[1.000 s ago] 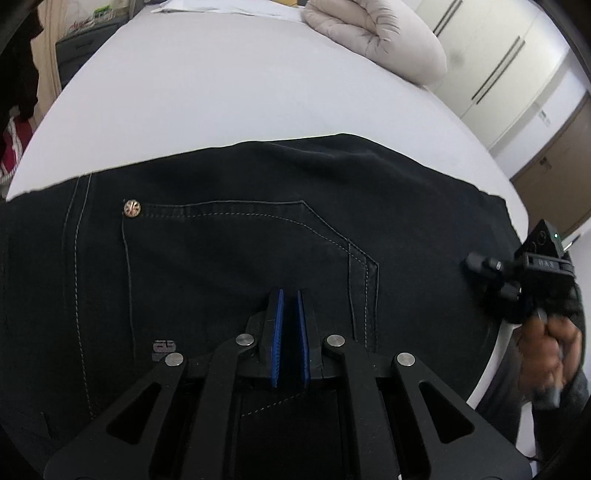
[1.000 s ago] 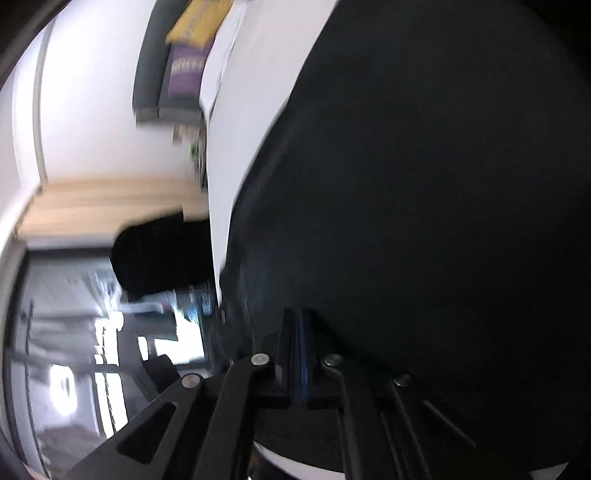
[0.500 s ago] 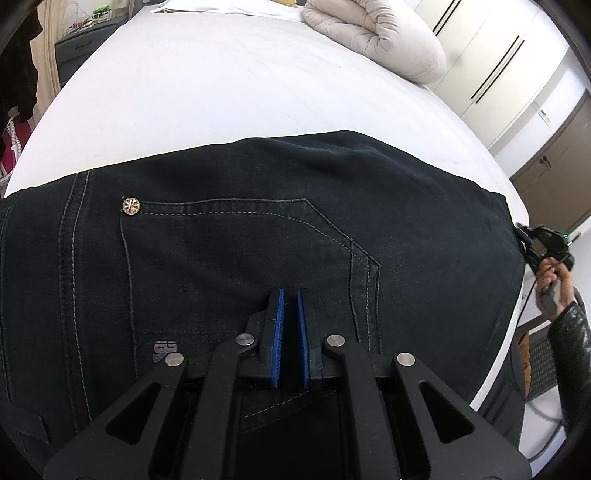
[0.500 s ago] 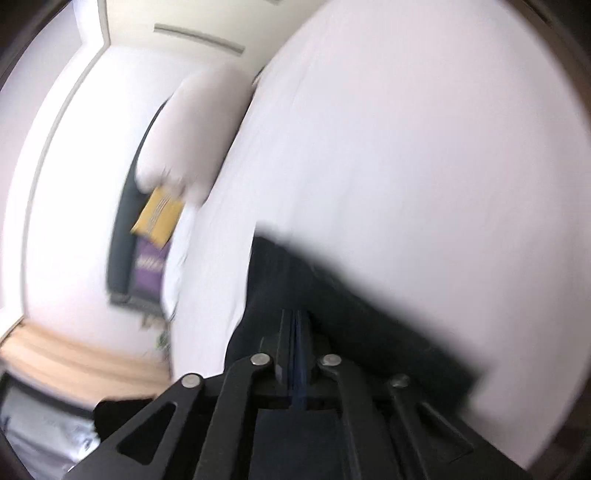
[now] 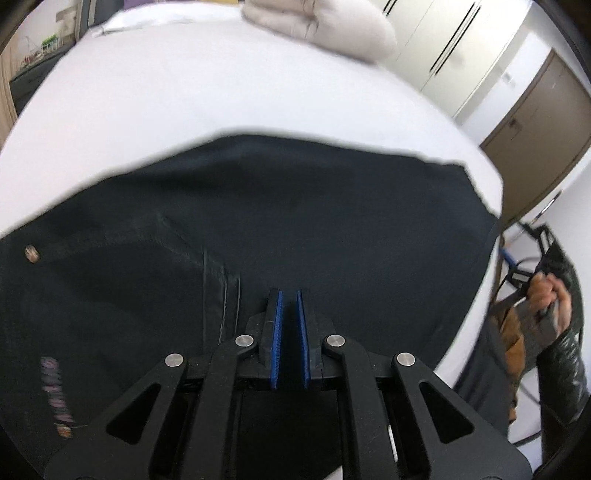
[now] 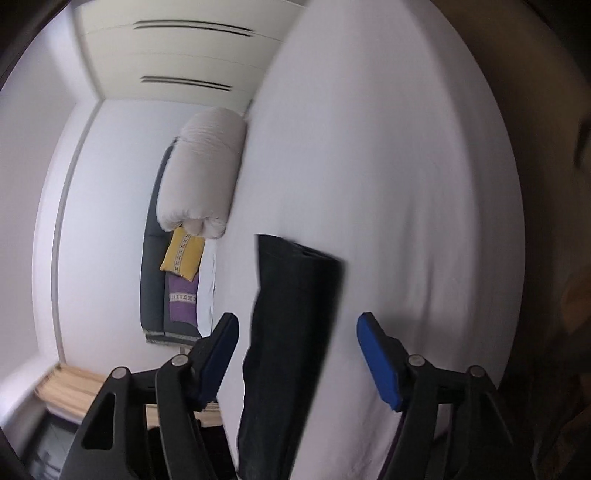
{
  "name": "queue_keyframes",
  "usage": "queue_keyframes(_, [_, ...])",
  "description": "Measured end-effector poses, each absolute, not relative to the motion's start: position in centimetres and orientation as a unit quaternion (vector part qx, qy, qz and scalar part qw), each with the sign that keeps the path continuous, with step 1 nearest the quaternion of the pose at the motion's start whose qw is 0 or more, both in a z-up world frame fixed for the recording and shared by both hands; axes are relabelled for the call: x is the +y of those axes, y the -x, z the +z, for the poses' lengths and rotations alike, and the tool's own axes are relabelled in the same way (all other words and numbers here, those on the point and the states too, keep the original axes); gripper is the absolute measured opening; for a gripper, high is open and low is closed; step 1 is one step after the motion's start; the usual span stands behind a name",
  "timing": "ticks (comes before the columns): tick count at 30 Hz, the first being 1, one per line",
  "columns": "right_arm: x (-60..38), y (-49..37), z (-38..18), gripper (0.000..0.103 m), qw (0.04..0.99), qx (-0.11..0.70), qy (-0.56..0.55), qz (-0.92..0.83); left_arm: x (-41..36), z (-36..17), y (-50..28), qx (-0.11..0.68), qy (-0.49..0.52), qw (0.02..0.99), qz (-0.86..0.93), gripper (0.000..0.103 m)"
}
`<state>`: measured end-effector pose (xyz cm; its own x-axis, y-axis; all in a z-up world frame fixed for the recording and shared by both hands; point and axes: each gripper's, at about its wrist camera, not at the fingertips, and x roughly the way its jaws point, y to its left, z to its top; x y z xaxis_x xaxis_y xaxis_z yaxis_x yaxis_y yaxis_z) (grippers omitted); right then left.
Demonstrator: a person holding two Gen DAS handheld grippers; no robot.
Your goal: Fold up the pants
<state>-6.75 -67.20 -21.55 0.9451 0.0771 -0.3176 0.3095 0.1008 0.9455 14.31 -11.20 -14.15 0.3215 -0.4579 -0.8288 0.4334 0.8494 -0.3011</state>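
Pants: the black pants (image 5: 295, 236) lie flat on the white bed (image 5: 184, 92), near its front edge and reaching to its right edge.
Pocket side: a back pocket (image 5: 147, 258) with a small metal stud (image 5: 31, 254) faces up, on the left part of the pants.
Fold so far: the pants look folded at least once, but the picture is blurry and I cannot tell how many layers there are.
Left gripper: the left gripper (image 5: 289, 295) is clenched tight, with nothing between its blue pads, and it hangs just over the pants.
Right gripper: the right gripper (image 6: 295, 332) is opening its jaws; in its view a narrow end of the pants (image 6: 291, 314) shows between the blue pads, but the pads do not press on it.
Right hand: a hand (image 5: 546, 306) in a dark sleeve holds that gripper just off the right edge of the bed.
Far end of bed: a rolled-up cream duvet (image 5: 325, 26) sits near the far edge.
What could go wrong: the right gripper could close on only the top layer, and then the fold would pull open.
Another risk: the pants lie close to the right edge of the bed, so a hard tug could drag them off.
Containers: I see none here.
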Motion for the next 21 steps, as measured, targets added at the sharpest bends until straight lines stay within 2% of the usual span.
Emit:
queue_keyframes(6, [-68.0,3.7,-22.9,0.056,0.719,0.145,-0.677,-0.056,-10.3,-15.7,-14.9,0.530,0.058,0.798,-0.282,0.007])
queue_keyframes(11, [-68.1,4.2,-23.5,0.040,0.712,0.131,-0.690,-0.033,-10.1,-16.1,-14.7,0.528,0.063,0.798,-0.282,0.007])
queue_keyframes(15, [-68.8,3.5,-24.3,0.038,0.706,0.127,-0.697,-0.020,-9.3,-16.8,-14.8,0.529,0.068,0.797,-0.284,0.007])
queue_keyframes(16, [-69.0,3.7,-24.4,0.033,0.705,0.126,-0.697,-0.020,-9.3,-16.9,-14.7,0.528,0.067,0.797,-0.284,0.007])
queue_keyframes(17, [-69.2,3.5,-24.6,0.024,0.704,0.126,-0.699,-0.023,-9.5,-16.9,-14.7,0.528,0.067,0.797,-0.284,0.007])
queue_keyframes(19, [-69.5,3.0,-24.9,0.014,0.701,0.133,-0.700,-0.031,-9.2,-16.8,-14.8,0.528,0.070,0.797,-0.285,0.007])
queue_keyframes(21, [-69.5,2.8,-24.9,0.012,0.706,0.138,-0.694,-0.035,-9.1,-16.8,-14.9,0.528,0.074,0.796,-0.287,0.007])
